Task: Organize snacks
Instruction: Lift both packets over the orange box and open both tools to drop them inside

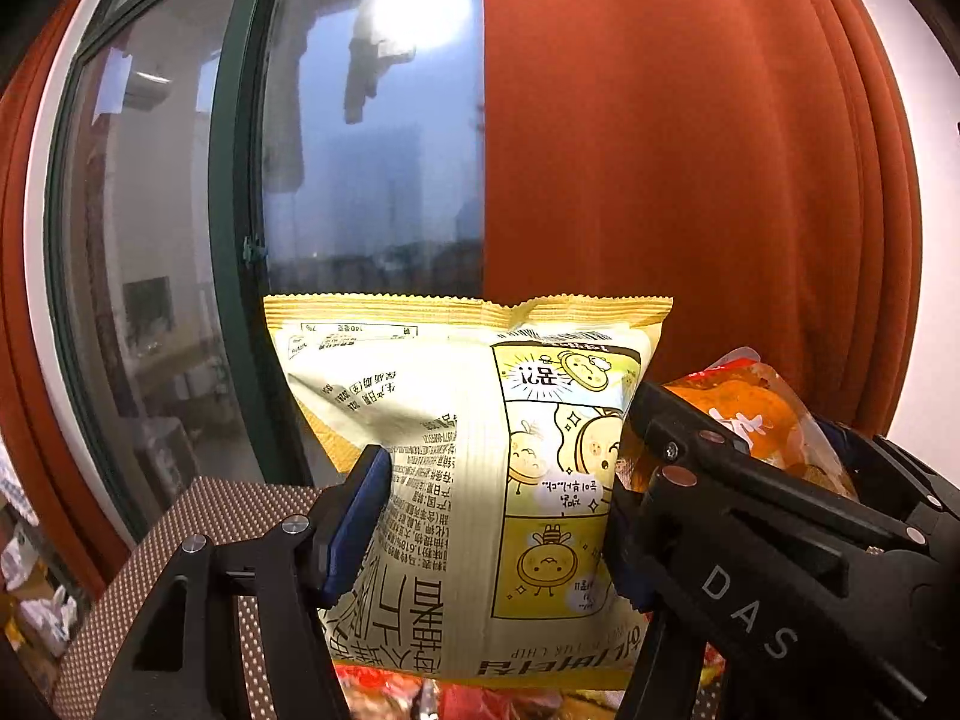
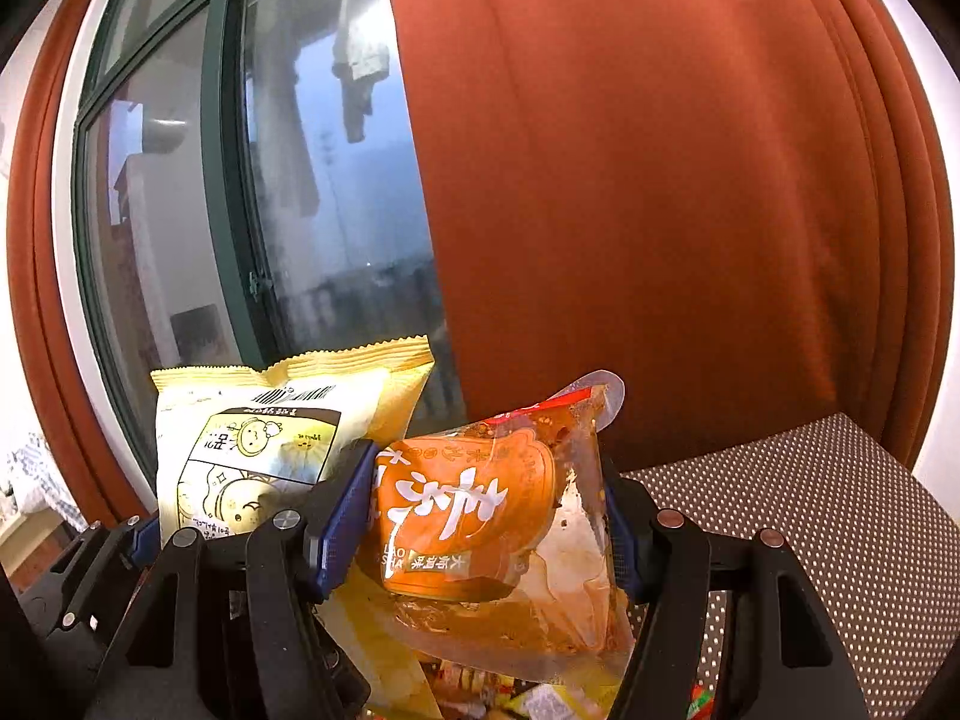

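Note:
My left gripper (image 1: 489, 516) is shut on a pale yellow chip bag (image 1: 474, 450) with cartoon panels, held upright and raised in front of the window. The bag also shows in the right wrist view (image 2: 258, 450), at the left. My right gripper (image 2: 480, 528) is shut on an orange, partly clear snack pouch (image 2: 480, 516), held up beside the yellow bag. The pouch also shows in the left wrist view (image 1: 750, 420), behind the right gripper's black body (image 1: 750, 540). Below both grippers lie several loose snack packets (image 2: 510, 696), mostly hidden.
A brown box with white dots stands at the left (image 1: 180, 540) and a similar one at the right (image 2: 810, 510). Behind are a dark-framed window (image 1: 240, 180) and a rust-orange curtain (image 1: 690, 150). Clutter sits at the far left (image 1: 30, 600).

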`<action>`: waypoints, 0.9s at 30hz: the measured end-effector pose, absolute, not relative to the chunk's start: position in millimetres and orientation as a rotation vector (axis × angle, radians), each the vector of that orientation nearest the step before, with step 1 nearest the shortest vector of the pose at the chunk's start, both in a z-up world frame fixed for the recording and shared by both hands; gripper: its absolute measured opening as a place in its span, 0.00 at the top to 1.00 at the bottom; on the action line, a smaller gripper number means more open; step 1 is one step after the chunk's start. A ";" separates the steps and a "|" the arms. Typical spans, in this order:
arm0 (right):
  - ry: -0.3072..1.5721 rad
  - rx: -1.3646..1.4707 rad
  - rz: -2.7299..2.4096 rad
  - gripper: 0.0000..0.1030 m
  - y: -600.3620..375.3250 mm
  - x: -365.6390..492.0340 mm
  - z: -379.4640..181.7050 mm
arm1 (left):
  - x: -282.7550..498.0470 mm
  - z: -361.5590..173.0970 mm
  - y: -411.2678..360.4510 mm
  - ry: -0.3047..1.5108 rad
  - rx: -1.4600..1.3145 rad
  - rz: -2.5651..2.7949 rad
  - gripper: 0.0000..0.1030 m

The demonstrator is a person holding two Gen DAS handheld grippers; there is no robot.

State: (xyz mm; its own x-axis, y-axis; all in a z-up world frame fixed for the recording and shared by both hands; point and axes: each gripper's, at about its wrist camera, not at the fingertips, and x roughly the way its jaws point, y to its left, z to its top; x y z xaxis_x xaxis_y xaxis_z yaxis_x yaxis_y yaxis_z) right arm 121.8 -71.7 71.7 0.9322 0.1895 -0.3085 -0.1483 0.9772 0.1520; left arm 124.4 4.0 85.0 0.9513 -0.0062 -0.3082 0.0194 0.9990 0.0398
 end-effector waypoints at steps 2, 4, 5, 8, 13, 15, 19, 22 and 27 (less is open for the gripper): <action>0.329 0.127 0.179 0.33 -68.8 129.8 75.5 | 135.8 83.7 8.3 0.320 0.040 -0.010 0.35; 0.330 0.131 0.182 0.33 -68.8 136.2 78.8 | 148.5 84.5 12.6 0.334 0.030 -0.010 0.35; 0.334 0.137 0.184 0.33 -68.2 141.8 79.3 | 154.0 84.3 13.3 0.340 0.027 -0.007 0.35; 0.343 0.151 0.195 0.33 -68.8 150.5 77.0 | 170.1 85.3 13.5 0.349 0.037 0.006 0.35; 0.370 0.185 0.215 0.33 -71.3 171.5 70.7 | 201.3 85.4 16.4 0.394 0.046 0.041 0.35; 0.389 0.210 0.233 0.33 -71.2 184.4 68.8 | 210.6 84.1 16.3 0.405 0.043 0.044 0.35; 0.415 0.201 0.219 0.33 -68.6 200.4 64.7 | 233.4 73.4 19.6 0.441 0.018 0.039 0.35; 0.459 0.194 0.215 0.33 -64.3 214.9 53.5 | 250.7 57.6 22.7 0.490 0.005 0.039 0.35; 0.547 0.199 0.198 0.33 -59.1 243.1 27.7 | 283.7 27.5 30.1 0.578 -0.017 0.038 0.35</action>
